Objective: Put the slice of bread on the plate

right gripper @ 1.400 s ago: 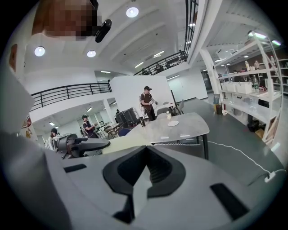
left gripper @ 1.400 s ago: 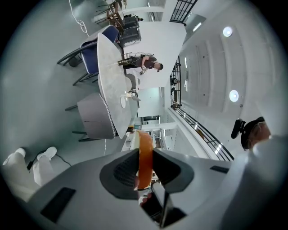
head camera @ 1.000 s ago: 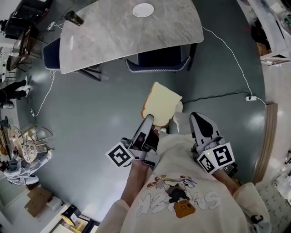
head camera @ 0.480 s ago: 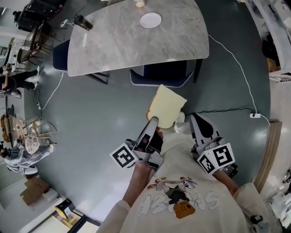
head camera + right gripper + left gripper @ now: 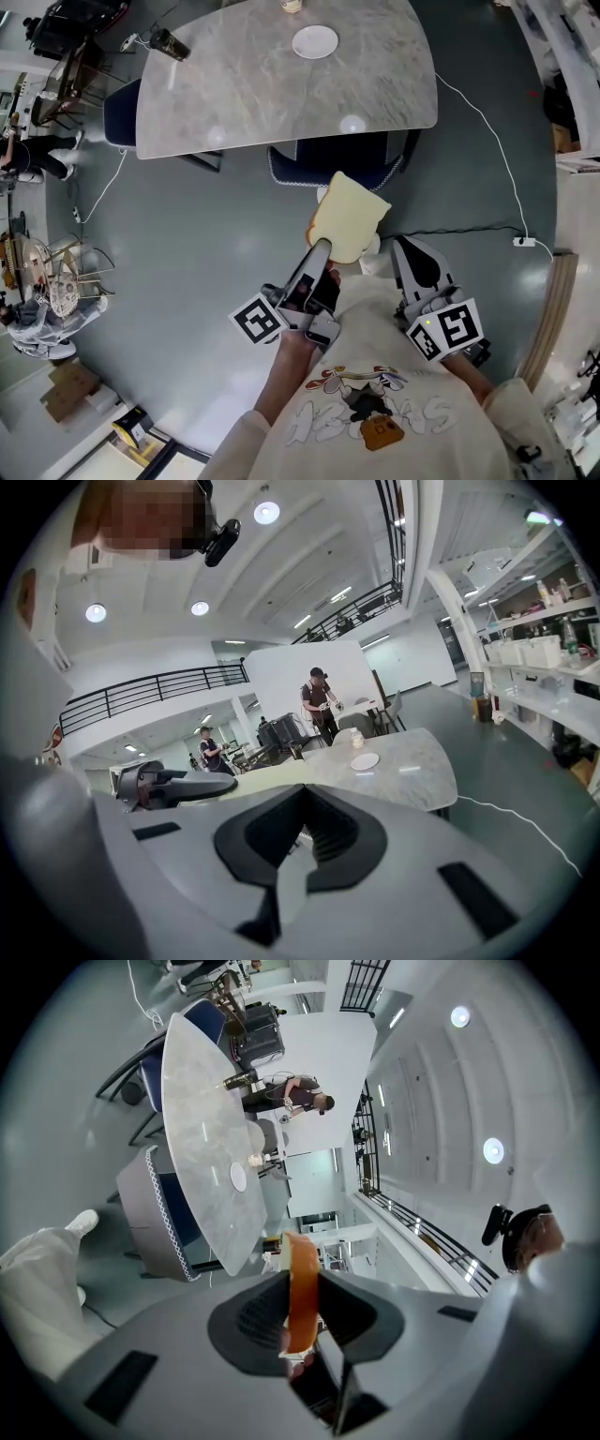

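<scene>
Left gripper (image 5: 322, 247) clamps the bread slice (image 5: 349, 216) edgewise to carry it; plate (image 5: 315, 41) lies well ahead; right gripper (image 5: 407, 244) hangs closed, empty

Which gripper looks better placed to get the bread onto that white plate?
Left. The left gripper already clamps the slice of bread, with the plate on the table ahead; the right gripper is shut and empty.

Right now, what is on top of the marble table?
A white plate, bare; a small container near the far edge; a dark object at one corner. Nothing covers the tabletop, but what the dark object is cannot be told.
</scene>
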Demonstrator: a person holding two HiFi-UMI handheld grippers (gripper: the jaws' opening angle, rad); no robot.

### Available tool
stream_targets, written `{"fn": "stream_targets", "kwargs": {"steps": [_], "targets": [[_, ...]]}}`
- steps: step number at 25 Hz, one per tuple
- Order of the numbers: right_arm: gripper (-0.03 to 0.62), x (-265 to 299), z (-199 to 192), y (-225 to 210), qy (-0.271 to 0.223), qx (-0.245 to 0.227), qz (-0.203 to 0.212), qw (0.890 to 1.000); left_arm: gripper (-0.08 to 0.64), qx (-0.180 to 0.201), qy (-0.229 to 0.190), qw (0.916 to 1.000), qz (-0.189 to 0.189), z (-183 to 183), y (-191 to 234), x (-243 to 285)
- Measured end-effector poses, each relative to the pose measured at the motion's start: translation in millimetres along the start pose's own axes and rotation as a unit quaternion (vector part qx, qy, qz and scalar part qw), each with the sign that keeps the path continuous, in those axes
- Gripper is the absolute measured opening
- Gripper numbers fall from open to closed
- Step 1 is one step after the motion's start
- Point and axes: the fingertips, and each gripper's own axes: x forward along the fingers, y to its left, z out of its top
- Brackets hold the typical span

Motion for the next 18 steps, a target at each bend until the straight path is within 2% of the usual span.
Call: {"fn": "stream_targets", "kwargs": {"steps": [8, 18], "targets": [[0.005, 58, 18, -7, 0.015, -0.007, -0.007, 1.0, 0.098, -0.009, 0.01, 0.9999, 0.005, 57, 1, 39], [0.005, 158, 53, -6, 0.035, -0.05, -0.014, 0.998, 0.098, -0.023, 0.041, 0.9989, 0.0, 149, 0, 105]]}}
